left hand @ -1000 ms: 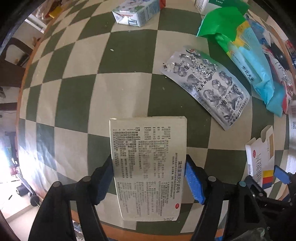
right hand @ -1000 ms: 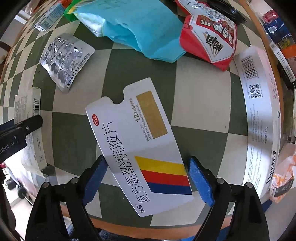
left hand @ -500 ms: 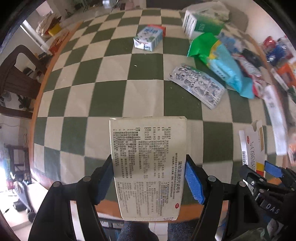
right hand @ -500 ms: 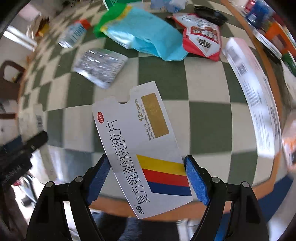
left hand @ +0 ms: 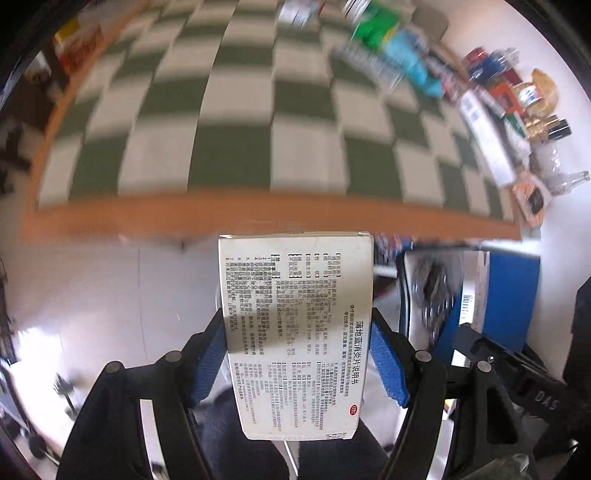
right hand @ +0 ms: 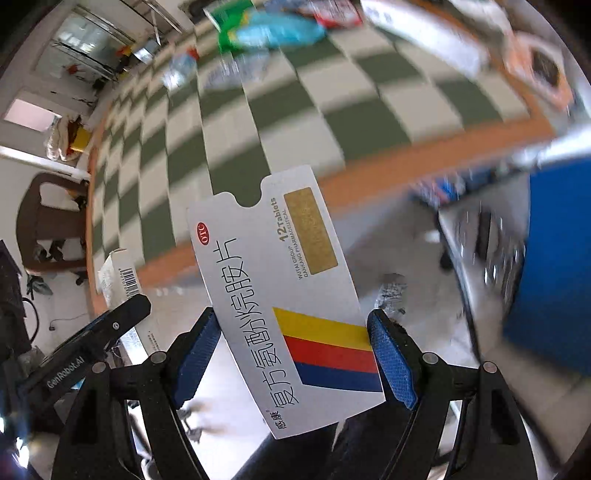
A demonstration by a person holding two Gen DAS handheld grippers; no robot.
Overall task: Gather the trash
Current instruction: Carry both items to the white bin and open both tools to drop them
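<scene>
A cream medicine box printed with dense black text [left hand: 295, 332] is clamped between the blue pads of the left gripper [left hand: 297, 354], standing up lengthwise from the jaws, one pad against each long side. It hangs in the air past the orange wooden edge of the table [left hand: 280, 212], above pale shiny floor. A flattened white tablet carton with yellow, red and blue stripes [right hand: 288, 306] is gripped between the blue pads of the right gripper [right hand: 291, 354], tilted so that its notched end leans up and to the left; its jaws have just been closing a little, with the carton between them. This carton too sits off the table edge, over the floor. In the right wrist view the cream box shows at the left with its barcode, held by the other gripper. Just right of both grippers stands a blue bin [left hand: 513, 295] with a pale liner; blurred silvery wrappers lie inside. Behind, the table carries a green and white chequered cloth [left hand: 236, 110], blurred. At its far side lie a green and light blue bag [right hand: 266, 29] and other packets, too smeared to name. Dark trouser legs show below the grippers.
</scene>
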